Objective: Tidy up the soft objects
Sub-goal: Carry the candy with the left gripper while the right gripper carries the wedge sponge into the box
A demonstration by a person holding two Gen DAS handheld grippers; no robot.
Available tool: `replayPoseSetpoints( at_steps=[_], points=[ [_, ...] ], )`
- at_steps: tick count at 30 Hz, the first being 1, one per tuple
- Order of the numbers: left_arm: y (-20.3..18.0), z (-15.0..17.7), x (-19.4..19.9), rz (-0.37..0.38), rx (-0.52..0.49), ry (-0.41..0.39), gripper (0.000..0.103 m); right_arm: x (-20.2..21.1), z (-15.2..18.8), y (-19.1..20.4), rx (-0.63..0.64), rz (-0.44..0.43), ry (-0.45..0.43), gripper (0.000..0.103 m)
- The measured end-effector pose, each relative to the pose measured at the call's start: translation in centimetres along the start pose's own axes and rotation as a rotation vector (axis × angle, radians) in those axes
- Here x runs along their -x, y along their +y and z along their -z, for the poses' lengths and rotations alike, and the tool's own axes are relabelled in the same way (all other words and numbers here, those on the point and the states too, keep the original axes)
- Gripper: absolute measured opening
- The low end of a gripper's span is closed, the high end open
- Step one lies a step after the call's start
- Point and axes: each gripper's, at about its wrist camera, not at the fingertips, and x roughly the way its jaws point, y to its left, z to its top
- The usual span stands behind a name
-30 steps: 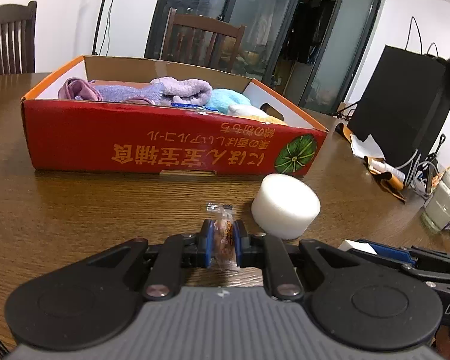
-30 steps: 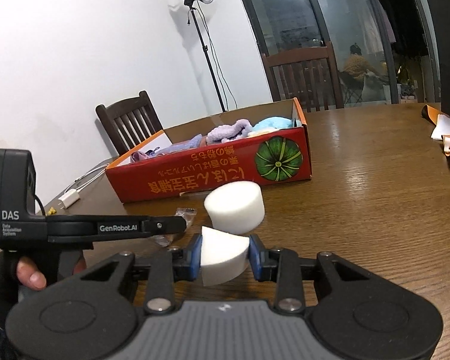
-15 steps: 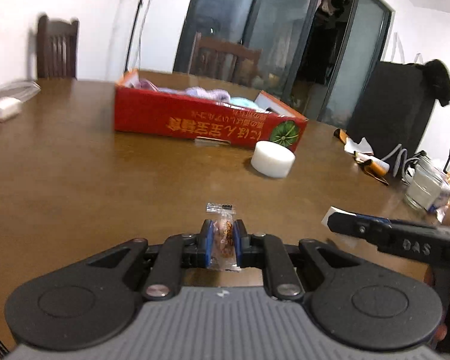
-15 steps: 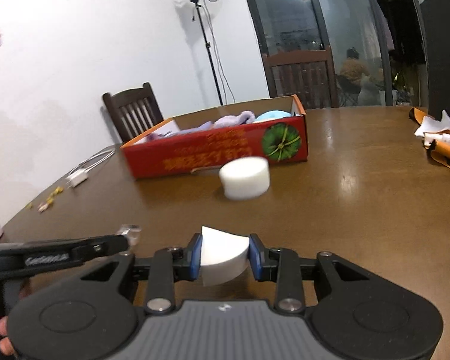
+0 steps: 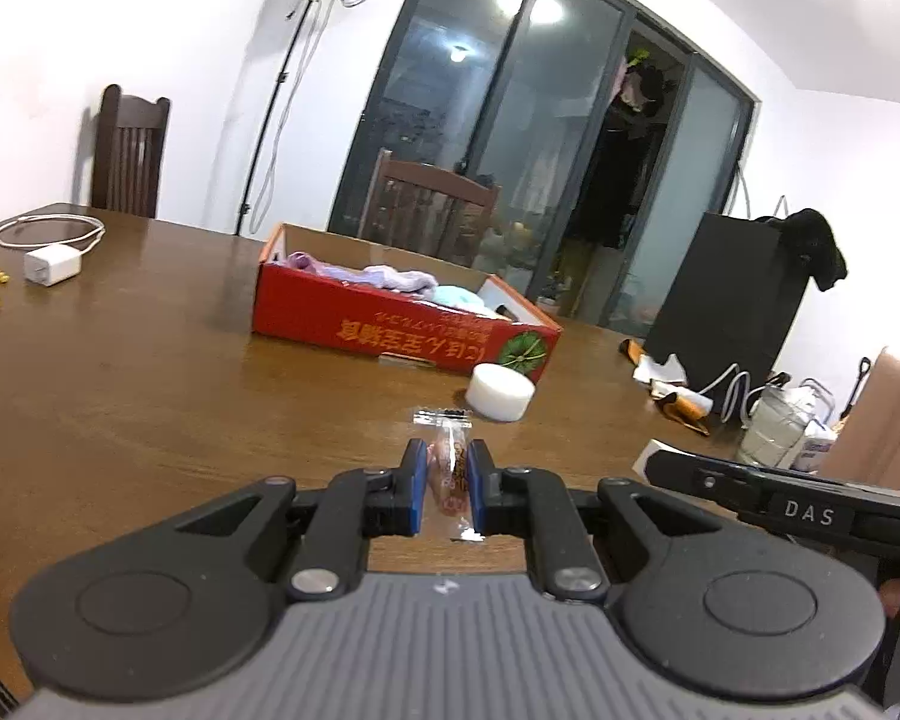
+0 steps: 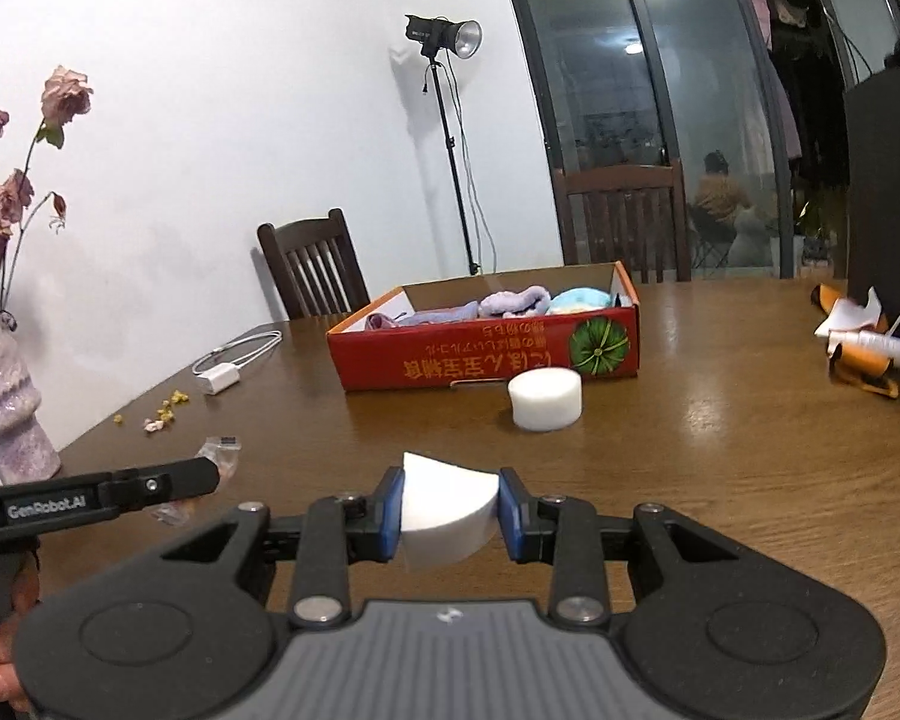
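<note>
Stretching bare and wide between the grippers and the red box [image 6: 486, 354], the wooden table [image 6: 720, 438] leaves open room, with only the white foam cylinder [image 6: 545, 399] just before the box's near wall. Left gripper [image 5: 445, 477] hangs above the table, tilted slightly down, clamped tight on a wrapped candy [image 5: 448, 468]. Right gripper [image 6: 450, 510], likewise tilted, pinches a white foam wedge [image 6: 447, 510] between partly spread pads; soft cloths [image 6: 510, 303] lie inside the box.
</note>
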Motion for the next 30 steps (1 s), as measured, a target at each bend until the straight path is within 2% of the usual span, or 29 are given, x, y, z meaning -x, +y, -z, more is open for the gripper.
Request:
replayPoseSetpoints(
  at_steps=[8, 13, 20, 26, 30],
  points=[
    [-0.6, -3.4, -2.8, 0.014, -0.053, -0.025, 0.014, -0.5, -1.6, -0.4, -0.003, 0.005, -0.036, 0.031],
    [-1.0, -7.7, -6.0, 0.009, -0.112, -0.087, 0.014, -2.7, -3.9, -1.3, 0.002, -0.021, -0.048, 0.031],
    [-0.9, -13.6, -12.2, 0.025, -0.13, -0.109, 0.014, -7.5, -9.2, -1.7, 0.064, -0.064, -0.084, 0.031],
    [0.1, -15.8, -18.0, 0.012, -0.142, -0.093, 0.014, -13.0, -12.8, -2.5, 0.121, -0.091, -0.067, 0.031],
    [1.2, -16.7, -22.9, 0.022, -0.117, -0.04, 0.014, -17.2, -14.5, -3.3, 0.139, -0.099, -0.026, 0.031]
  ],
)
